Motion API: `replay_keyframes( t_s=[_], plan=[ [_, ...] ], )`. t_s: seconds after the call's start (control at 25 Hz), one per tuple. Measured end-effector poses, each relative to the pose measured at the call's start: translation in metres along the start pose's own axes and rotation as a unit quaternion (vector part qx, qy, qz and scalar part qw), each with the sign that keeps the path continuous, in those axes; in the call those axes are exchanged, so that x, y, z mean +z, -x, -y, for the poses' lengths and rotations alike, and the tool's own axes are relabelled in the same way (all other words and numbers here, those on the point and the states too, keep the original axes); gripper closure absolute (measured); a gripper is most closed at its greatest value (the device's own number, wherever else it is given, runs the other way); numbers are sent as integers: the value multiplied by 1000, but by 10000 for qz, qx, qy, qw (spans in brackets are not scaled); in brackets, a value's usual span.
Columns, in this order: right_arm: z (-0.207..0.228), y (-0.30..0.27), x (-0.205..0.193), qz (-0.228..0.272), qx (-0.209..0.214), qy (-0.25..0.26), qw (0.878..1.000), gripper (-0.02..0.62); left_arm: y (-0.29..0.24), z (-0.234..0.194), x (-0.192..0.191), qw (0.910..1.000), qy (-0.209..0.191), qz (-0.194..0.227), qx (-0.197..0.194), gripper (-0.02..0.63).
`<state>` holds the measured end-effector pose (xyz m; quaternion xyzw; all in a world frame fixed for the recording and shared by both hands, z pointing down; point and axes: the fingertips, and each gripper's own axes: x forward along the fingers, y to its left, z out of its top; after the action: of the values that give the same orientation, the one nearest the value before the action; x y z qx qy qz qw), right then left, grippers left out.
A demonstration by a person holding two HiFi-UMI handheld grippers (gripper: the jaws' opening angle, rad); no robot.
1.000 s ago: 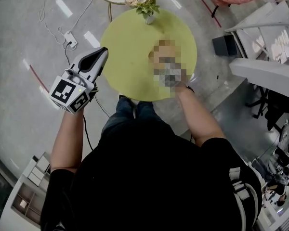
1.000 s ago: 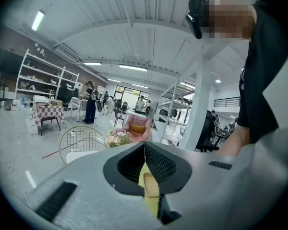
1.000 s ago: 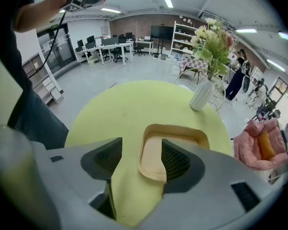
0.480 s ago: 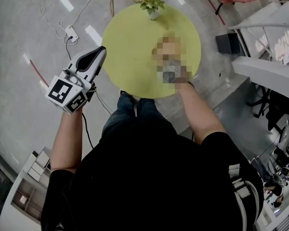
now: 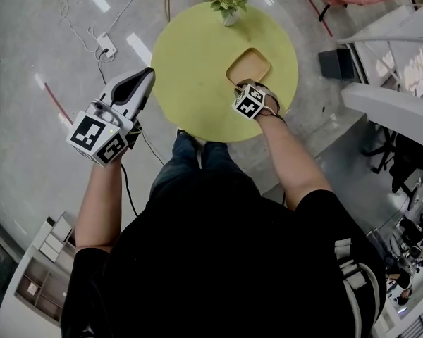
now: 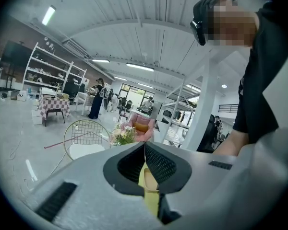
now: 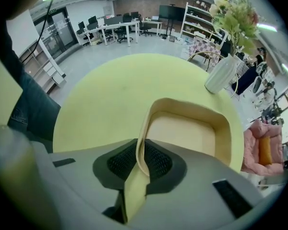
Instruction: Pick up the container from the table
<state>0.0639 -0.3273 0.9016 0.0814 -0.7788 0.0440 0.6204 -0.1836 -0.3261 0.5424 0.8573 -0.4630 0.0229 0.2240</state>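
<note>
Two jaws closing on container [image 7: 182, 133] rim (right gripper [image 7: 141, 152] points down).

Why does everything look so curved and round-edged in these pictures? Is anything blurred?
Head view: the wide lens bows the floor around the table, all evenly lit. Left gripper view: dark round border, and a mosaic patch laid over a face. Right gripper view: the container bulges up close, and the flowers go soft near the edge.
</note>
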Motion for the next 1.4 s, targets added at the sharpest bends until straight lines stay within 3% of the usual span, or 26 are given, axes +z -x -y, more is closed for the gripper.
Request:
replay_keyframes(
  t_s=[0.8, 1.4],
  plan=[
    [15, 25, 2, 22, -305, -86, 9995, 572, 9, 3, 7, 9999, 14, 120, -25, 588],
    [12, 73, 10, 219, -668, -149, 9974, 572, 32, 30, 13, 9994, -211, 231, -152, 588]
  ],
)
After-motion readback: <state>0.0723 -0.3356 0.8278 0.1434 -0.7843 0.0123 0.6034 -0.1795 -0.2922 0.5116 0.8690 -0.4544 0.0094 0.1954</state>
